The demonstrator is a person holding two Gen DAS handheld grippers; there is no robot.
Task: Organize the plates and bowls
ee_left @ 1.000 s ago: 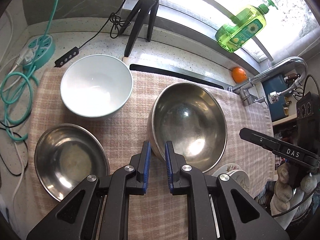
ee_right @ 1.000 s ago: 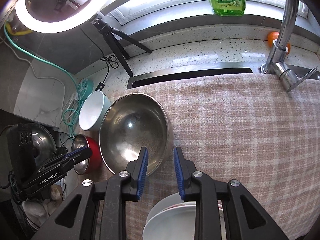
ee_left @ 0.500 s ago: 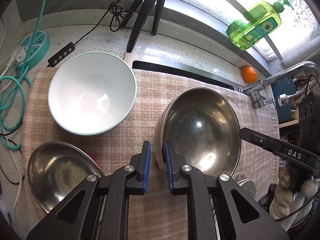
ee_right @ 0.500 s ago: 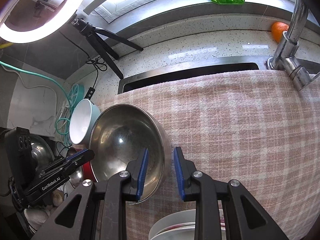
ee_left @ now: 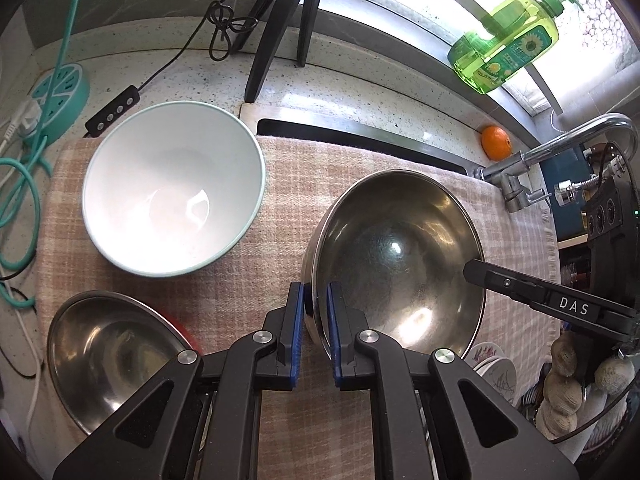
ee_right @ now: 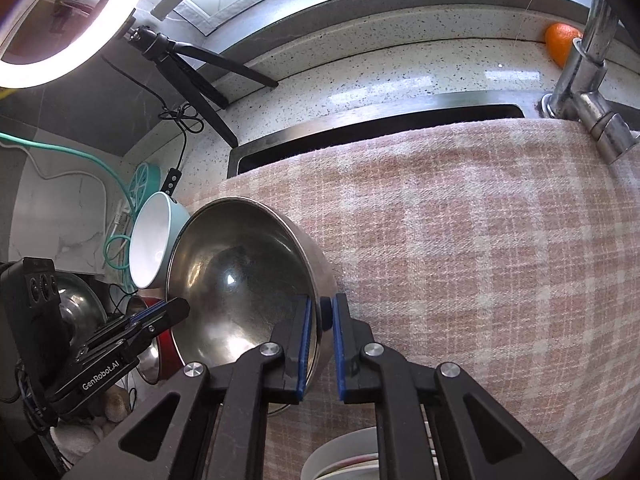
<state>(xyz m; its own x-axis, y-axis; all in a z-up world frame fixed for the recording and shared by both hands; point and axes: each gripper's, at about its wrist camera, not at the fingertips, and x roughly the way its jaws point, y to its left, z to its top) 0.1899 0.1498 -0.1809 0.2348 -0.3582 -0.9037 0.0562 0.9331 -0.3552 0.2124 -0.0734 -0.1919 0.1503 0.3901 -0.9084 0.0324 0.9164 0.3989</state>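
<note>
Your left gripper (ee_left: 316, 312) pinches the near-left rim of the big steel bowl (ee_left: 400, 256), one blue pad inside and one outside. Your right gripper (ee_right: 322, 320) has just closed on the opposite rim of that bowl (ee_right: 240, 280). The bowl sits on the pink checked cloth (ee_left: 280, 184) at centre right of the left view and at lower left of the right view.

Only the left view shows the white bowl (ee_left: 172, 192) whole, at upper left, with a smaller steel bowl (ee_left: 104, 356) at lower left. It also shows the soap bottle (ee_left: 504, 48) whole. Only the right view shows the ring light (ee_right: 60, 20) at upper left and the wide bare stretch of cloth (ee_right: 480, 240) on the right. White plates (ee_right: 344, 456) peek out at its bottom edge.

A second ago both grippers hung just short of the rim with nothing between the pads. Now both views sit lower and closer to the bowl.
</note>
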